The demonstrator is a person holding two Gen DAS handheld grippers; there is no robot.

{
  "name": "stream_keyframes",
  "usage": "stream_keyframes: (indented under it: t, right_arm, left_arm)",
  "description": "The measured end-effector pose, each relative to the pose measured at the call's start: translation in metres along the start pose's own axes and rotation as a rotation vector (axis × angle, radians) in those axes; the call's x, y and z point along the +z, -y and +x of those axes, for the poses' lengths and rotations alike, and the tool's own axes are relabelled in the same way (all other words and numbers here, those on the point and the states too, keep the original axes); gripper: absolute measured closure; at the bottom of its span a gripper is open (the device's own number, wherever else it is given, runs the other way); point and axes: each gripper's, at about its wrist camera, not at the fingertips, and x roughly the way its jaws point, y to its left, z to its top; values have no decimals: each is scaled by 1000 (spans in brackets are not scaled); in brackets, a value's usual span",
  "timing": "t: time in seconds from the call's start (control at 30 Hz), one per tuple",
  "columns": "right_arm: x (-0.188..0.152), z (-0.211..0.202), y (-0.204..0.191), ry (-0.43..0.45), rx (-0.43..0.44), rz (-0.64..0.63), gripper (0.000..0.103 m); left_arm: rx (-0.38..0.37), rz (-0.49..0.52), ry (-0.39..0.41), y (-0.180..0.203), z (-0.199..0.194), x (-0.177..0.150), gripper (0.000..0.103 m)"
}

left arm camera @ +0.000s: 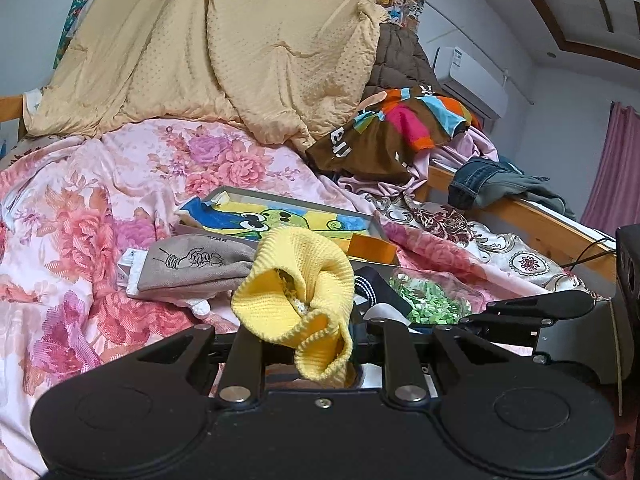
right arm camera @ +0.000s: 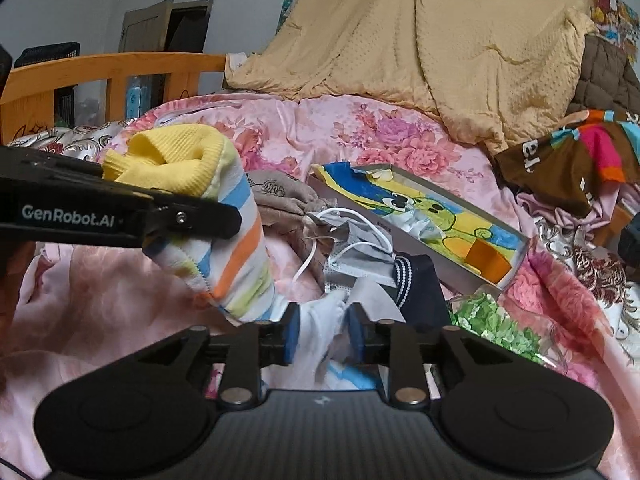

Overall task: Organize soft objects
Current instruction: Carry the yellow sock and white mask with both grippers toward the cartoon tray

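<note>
My left gripper (left arm camera: 316, 360) is shut on the yellow ribbed cuff (left arm camera: 296, 292) of a striped sock. In the right wrist view the left gripper (right arm camera: 192, 216) comes in from the left and holds the sock by the cuff (right arm camera: 176, 160); the sock's striped body (right arm camera: 240, 256) hangs down. My right gripper (right arm camera: 323, 336) is shut on the white toe end of the striped sock (right arm camera: 320, 320), its blue pads (right arm camera: 294, 336) pressing the fabric. A dark navy sock (right arm camera: 416, 280) with white stripes lies just right of it.
An open shallow box (right arm camera: 516, 256) with a cartoon cloth and an orange block lies on the floral quilt (right arm camera: 360, 132). Grey face masks (right arm camera: 352, 248), a grey pouch (left arm camera: 192, 264), and a green-leaf bag (right arm camera: 500, 324) lie nearby. A tan blanket (left arm camera: 224, 40) is piled behind; clothes (left arm camera: 400, 128) lie at right.
</note>
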Motion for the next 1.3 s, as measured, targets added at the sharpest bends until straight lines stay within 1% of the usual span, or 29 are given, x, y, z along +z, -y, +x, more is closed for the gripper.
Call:
stream_keyframes:
  t: [0.1,0.23,0.27,0.3,0.37,0.53,0.67,0.77,0.87,0.9,0.93,1.0,1.07,1.17,1.23,1.27,1.3]
  right_arm:
    - [0,-2,-1,8,1,-12,68]
    - [0,-1,-4,-1,-2,-34,69]
    - [0,-1,-6,-2,-6,-44,72]
    - [0,-1,-7,2,-10,-55,78]
    - [0,-3,-11,14,-17,-85,81]
    - [-2,-3,-23,18,-35,-170,81]
    - [-3,3,-26,-17,-30,-177,81]
    - [-3,8,-24,-50,-29,-154,81]
    - [-6,16,-15,-113,-4,-93,76]
    - [-7,18,-12,-129,9,-68,71]
    - [-8,18,-10,-138,22,-43,69]
    - [-8,18,-4,-139,49,3,58]
    - [-8,20,2,-152,84,57,51]
    - [-9,25,5,-172,91,75,50]
    - [-10,28,3,-181,85,67,52]
    - [-10,30,1,-190,82,65,56]
    - [-10,31,1,-196,80,66,64]
  left_arm:
    - [-1,0,-1,0,0,0,81]
    - [0,1,0,0,0,0,81]
    - [-1,0,1,0,0,0,81]
    - [-1,1,2,0,0,1,81]
    - [-2,3,8,-1,-1,2,81]
    - [-7,10,29,1,-4,5,81]
    - [-8,10,34,1,-4,8,81]
    - [-8,11,38,1,-5,9,81]
    - [-8,13,47,1,-6,12,81]
    - [-7,13,49,1,-6,13,81]
    - [-7,12,52,0,-6,14,81]
    - [-5,10,56,1,-7,15,81]
    - [-4,9,56,0,-7,16,81]
    - [-3,7,52,1,-6,16,81]
    - [-4,6,49,0,-6,15,81]
    - [-4,6,48,1,-6,15,81]
    - [-5,6,48,1,-6,15,81]
